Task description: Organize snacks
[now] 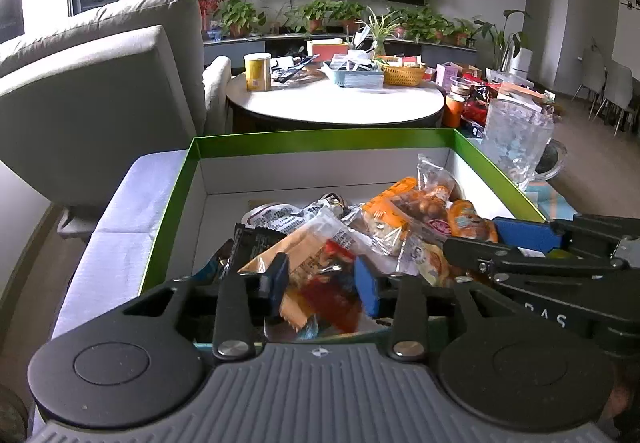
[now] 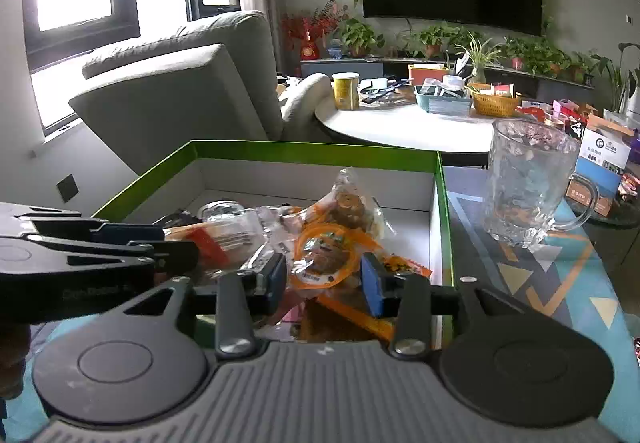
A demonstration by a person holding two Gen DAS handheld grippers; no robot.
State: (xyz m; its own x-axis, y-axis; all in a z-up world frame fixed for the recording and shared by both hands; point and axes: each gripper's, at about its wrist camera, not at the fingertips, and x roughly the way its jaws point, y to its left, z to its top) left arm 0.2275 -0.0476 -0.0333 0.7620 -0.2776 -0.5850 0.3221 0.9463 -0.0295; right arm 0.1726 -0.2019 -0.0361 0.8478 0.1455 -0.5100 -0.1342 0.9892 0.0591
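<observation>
A: Starting with the left wrist view: report tool state and snack location.

B: The left tool stands with its pads spread above the pile. An orange-and-red packet lies between the pads, but no pad visibly presses on it. The snack pile fills the near half of the green-rimmed box. The right tool enters at 3 o'clock, low over the pile.

A: Reason for this placement?

B: Judgement: both tools sit low over the box because the snacks are gathered there; spread pads suit either a release or the next pick.

A: Proceed to the right wrist view.

B: The right tool is also spread, with a round orange-ringed packet between the pads and a long orange packet below. No firm pinch is visible. The left tool comes in at 9 o'clock.

A: What does each view add?

B: The right view shows the glass mug standing at 2 o'clock on the patterned surface, just beside the box wall. The left view shows the box's left wall and the grey cushion at 9 o'clock.
</observation>
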